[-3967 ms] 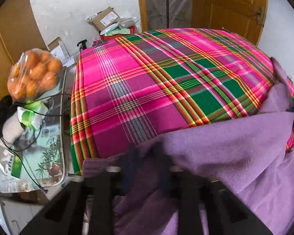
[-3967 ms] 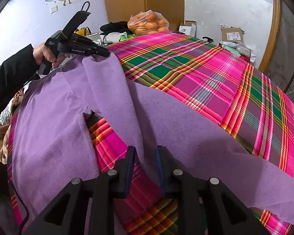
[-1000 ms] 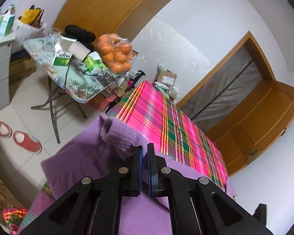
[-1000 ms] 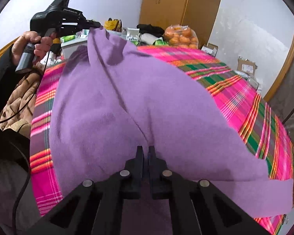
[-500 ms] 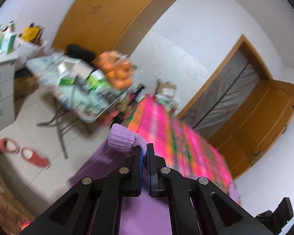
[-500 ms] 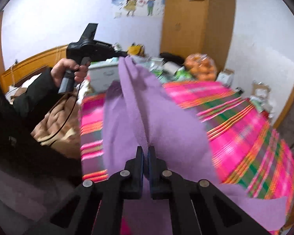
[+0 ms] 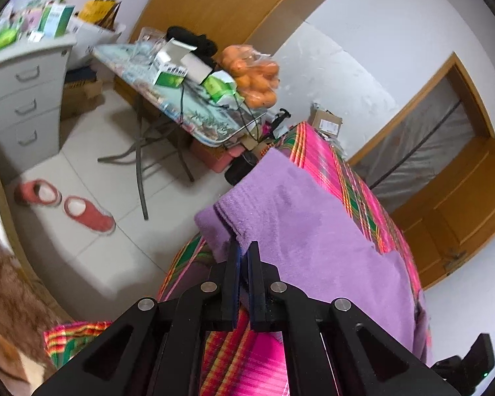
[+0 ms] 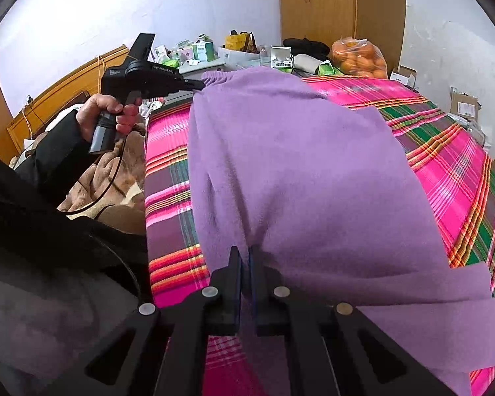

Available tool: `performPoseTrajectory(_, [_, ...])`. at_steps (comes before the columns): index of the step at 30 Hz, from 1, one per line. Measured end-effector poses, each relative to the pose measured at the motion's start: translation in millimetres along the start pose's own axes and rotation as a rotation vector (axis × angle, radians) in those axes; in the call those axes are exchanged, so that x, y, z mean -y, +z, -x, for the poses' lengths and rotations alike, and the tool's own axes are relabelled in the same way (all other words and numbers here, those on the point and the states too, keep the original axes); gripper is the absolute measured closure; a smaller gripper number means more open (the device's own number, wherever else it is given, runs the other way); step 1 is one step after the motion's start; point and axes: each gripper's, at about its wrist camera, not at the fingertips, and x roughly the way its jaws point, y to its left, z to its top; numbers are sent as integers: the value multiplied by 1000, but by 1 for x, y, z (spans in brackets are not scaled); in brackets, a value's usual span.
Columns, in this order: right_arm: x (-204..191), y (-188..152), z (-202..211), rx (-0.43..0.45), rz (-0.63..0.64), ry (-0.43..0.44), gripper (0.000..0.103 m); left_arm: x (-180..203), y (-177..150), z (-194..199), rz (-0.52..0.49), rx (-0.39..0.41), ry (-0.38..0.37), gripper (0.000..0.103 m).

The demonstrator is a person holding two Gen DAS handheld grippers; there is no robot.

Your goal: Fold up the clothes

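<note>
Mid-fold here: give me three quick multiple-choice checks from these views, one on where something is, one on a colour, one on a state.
1. Where does the bag of oranges sit?
A. on the side table beyond the bed
B. on the floor by the slippers
C. on the purple garment

2. What colour is the garment being folded?
A. green
B. purple
C. white

3. What is the left gripper doing?
A. hanging open above the bed
B. lying on the floor
C. shut on the garment's edge

Answers: 1 A, the bag rests among clutter on the table. 2 B, purple fabric lies over the plaid cover. 3 C, fabric is pinched between its fingers.
</note>
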Motion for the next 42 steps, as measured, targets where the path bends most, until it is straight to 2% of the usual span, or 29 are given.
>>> performPoseTrajectory(4, [-4,0,-4,-18,19,6,89,-4,1,1,7,-9,25,95])
performPoseTrajectory(9, [4,12,30,129,-11,50,89,-10,6,24,37,66,62,93])
performPoseTrajectory(12, [11,22,28,175,-59,-6,89,-2,8,34,33,104,58,93])
performPoseTrajectory(14, [12,27,7,136,-76,-55,89,18,4,30,-24,90,24,93])
performPoseTrajectory(16, [7,26,-25,47,-68,-26,89,44,-3,21,-99,54,-22,93])
performPoseTrajectory(19, [-13,24,-34,30,16,7,89,77,-17,6,-201,1,-73,90])
performPoseTrajectory(20, [-16,24,-33,19,21,74,90,86,-20,1,-225,-15,-86,90])
performPoseTrajectory(22, [-16,24,-25,43,27,94,90,95,-20,-9,-243,-36,-94,90])
performPoseTrajectory(27, [35,44,2,144,-141,-26,88,103,-11,-35,-269,-57,-59,90])
performPoseTrajectory(31, [104,67,16,223,-356,-88,69,96,-7,-54,-281,-81,-5,90])
performPoseTrajectory(35, [155,96,0,191,-485,-18,68,89,-9,-68,-299,-100,34,90])
performPoseTrajectory(41, [192,122,-60,78,-606,117,68,83,-12,-74,-297,-103,20,90])
performPoseTrajectory(42, [193,124,-70,61,-616,141,80,82,-13,-73,-295,-103,19,90])
